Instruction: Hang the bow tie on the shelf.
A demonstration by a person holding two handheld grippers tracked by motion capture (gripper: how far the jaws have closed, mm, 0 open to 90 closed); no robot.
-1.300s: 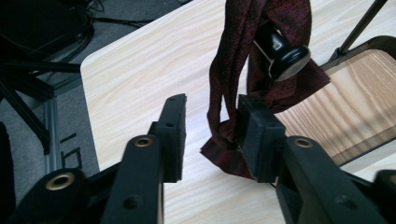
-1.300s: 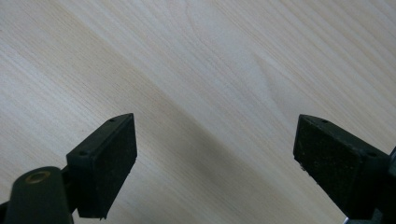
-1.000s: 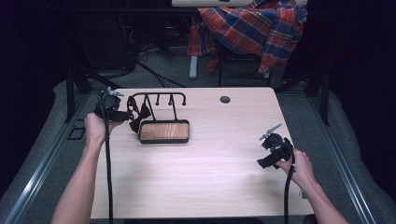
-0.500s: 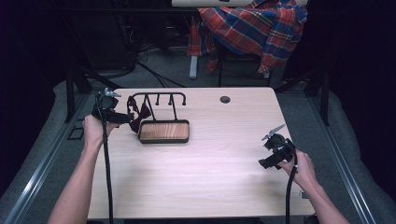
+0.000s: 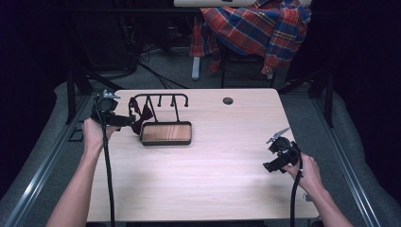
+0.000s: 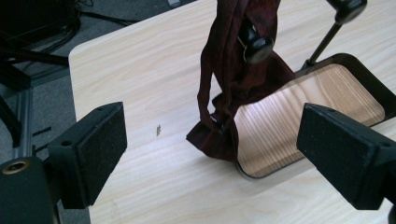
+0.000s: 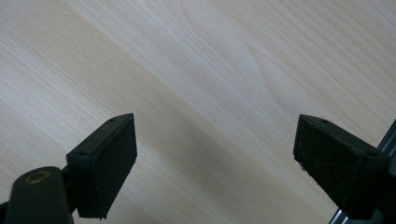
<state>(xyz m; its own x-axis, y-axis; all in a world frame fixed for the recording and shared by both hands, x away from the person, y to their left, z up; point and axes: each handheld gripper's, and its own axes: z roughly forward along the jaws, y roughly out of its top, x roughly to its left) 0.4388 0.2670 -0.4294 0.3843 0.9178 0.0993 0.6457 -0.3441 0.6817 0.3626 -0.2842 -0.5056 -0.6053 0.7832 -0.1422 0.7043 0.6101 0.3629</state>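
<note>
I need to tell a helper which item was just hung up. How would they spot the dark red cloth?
On the pale wooden table, find the black hook rack over a wood-bottomed tray. The dark red cloth hangs from its leftmost hook, the only soft thing there.

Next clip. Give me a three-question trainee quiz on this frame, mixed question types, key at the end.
1. True or false: the dark red cloth hangs from a hook of the black rack.
2. What lies between the left gripper jaws? A) the cloth, unpinched B) a cup C) a pen
3. Which surface does the right gripper face?

Key: 1 true. 2 A; the jaws have just been opening. 3 The bare wooden table.
</note>
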